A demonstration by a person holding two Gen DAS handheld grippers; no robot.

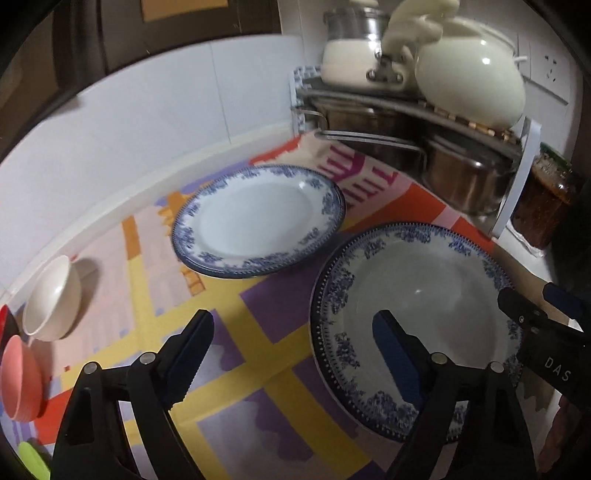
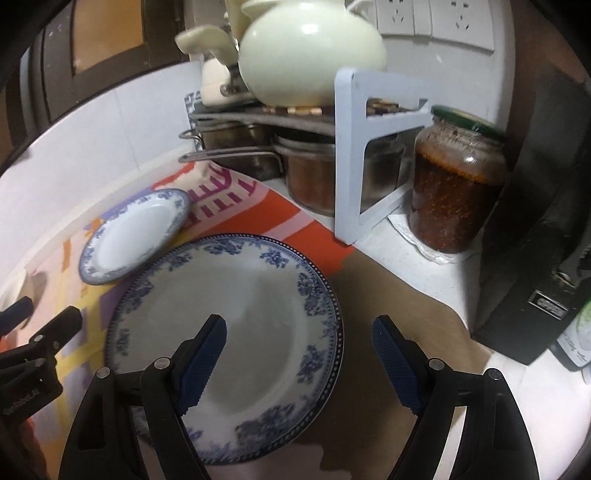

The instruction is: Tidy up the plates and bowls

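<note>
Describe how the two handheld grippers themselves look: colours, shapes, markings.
The left gripper and right gripper match: glossy black plastic linkage arms with round silver pivot pins, ending in dark blue ribbed pads with serrated edges. Seen from the left camera, the right gripper's black body carries white letters "DAS". No cables or sleeves show.

I count two blue-and-white floral china plates, a big one (image 1: 417, 295) and a smaller one (image 1: 255, 221), plus two bowls: one white ceramic (image 1: 51, 299), one pink (image 1: 20, 376).

a white tiled wall (image 1: 155, 110) backs a kitchen counter (image 2: 417, 273) spread with a bright patterned mat (image 1: 258, 332). a corner rack (image 2: 351, 155) carries cream pots (image 2: 310, 51) above steel pans (image 1: 461, 177), wall sockets (image 2: 432, 18) behind, dark cabinet (image 1: 74, 37) at left.
</note>
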